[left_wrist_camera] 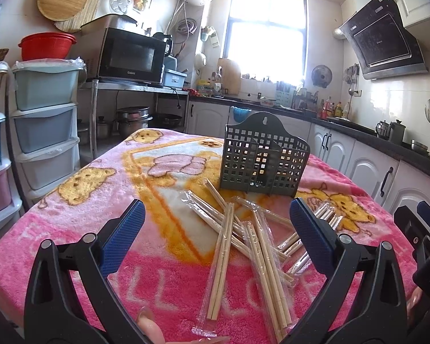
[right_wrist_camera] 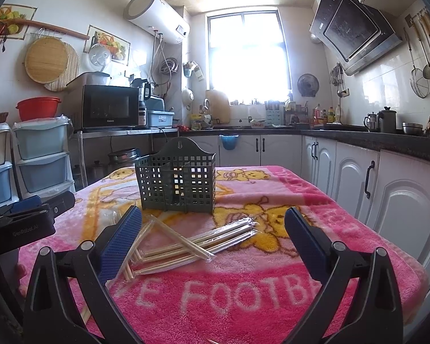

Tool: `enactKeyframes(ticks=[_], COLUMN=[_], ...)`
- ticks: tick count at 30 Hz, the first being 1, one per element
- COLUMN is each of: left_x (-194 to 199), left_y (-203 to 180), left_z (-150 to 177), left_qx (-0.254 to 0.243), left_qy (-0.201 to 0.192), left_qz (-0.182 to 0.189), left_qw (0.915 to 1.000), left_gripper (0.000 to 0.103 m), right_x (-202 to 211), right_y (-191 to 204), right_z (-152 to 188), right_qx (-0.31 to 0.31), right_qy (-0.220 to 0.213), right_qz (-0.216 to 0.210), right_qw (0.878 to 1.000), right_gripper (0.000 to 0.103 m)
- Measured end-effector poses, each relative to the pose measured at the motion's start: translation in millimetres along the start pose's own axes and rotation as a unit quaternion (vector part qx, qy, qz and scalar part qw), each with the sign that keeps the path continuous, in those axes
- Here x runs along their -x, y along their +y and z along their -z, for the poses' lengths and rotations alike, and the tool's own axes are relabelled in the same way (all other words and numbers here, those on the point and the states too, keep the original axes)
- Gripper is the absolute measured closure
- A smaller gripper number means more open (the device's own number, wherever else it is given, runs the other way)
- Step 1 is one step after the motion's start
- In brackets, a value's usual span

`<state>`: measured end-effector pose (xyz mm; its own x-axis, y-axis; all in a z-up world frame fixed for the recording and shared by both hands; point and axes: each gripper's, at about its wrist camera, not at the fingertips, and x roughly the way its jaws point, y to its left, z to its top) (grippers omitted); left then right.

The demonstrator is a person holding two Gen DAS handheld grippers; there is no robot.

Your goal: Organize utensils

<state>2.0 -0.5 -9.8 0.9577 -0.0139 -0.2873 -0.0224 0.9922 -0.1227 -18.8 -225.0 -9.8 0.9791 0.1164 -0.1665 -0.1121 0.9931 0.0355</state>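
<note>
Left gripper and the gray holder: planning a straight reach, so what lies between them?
In the left wrist view, a loose pile of wrapped chopsticks lies on the pink blanket between the open left gripper and the gray holder.

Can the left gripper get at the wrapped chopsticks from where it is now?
Probably yes. The left gripper is open, its fingers spread wide, and the wrapped chopsticks lie loose on the pink blanket directly ahead. The grey utensil basket stands beyond the pile, not in the way.
</note>
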Motion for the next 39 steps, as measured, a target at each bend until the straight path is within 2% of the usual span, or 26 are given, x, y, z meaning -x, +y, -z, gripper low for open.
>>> enactKeyframes(ticks=[14, 24, 34, 39], left_x=[-1.0, -4.3, -17.6, -29.1], left_y=[0.4, 11.4, 23.7, 25.8], left_z=[0.8, -0.5, -17.4, -30.4], left_qx=[0.001, 0.015, 0.019, 0.024], left_qy=[0.001, 0.005, 0.034, 0.047], left_qz=[0.001, -0.010, -0.018, -0.002], left_qw=[1.0000, 0.9998, 0.9991, 0.9986], left_gripper=[0.010, 0.010, 0.010, 0.010], right_x=[-1.5, -12.5, -32.3, -46.2], right_y=[2.6, 11.2, 16.1, 13.1], right_z=[0.1, -4.6, -17.2, -26.8], right_qx=[0.002, 0.019, 0.036, 0.038], right_qy=[0.002, 0.019, 0.040, 0.054], right_qz=[-0.005, -0.034, -0.056, -0.060], right_qw=[1.000, 0.999, 0.997, 0.996], right_gripper=[0.006, 0.006, 0.006, 0.006])
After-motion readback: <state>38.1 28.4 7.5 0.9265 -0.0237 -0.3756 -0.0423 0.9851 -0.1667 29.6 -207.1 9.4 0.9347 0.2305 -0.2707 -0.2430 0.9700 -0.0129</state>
